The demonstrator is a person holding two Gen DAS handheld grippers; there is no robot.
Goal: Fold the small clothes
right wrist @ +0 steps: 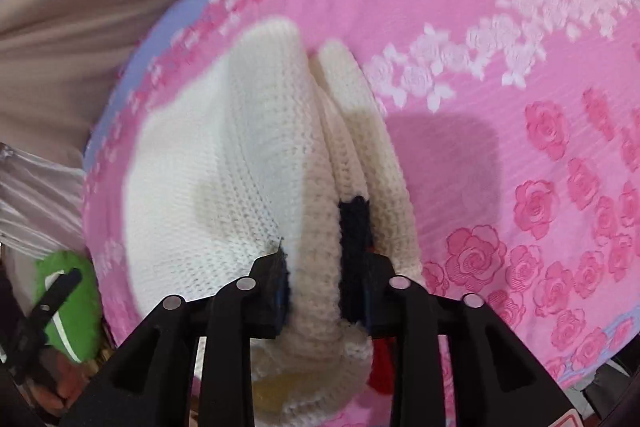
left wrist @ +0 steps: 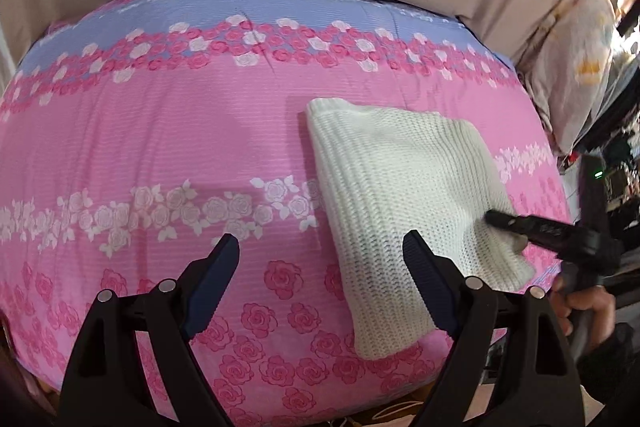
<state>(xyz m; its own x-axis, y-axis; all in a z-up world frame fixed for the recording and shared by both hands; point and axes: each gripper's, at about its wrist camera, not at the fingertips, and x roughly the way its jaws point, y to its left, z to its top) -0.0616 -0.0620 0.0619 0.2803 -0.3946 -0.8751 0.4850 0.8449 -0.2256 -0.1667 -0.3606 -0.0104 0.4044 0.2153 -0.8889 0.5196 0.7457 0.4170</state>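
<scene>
Right gripper clamps white knit garment's near edge | left gripper unclenched beside it | long axis runs away.

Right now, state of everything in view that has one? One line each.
white knit garment: folded into a rectangle, lying on the bedspread, one edge bunched in the right gripper.
left gripper: open, empty, above the bedspread beside the garment.
right gripper: shut on a thick fold of the garment.
pink floral bedspread: spread flat, bearing the garment.
</scene>
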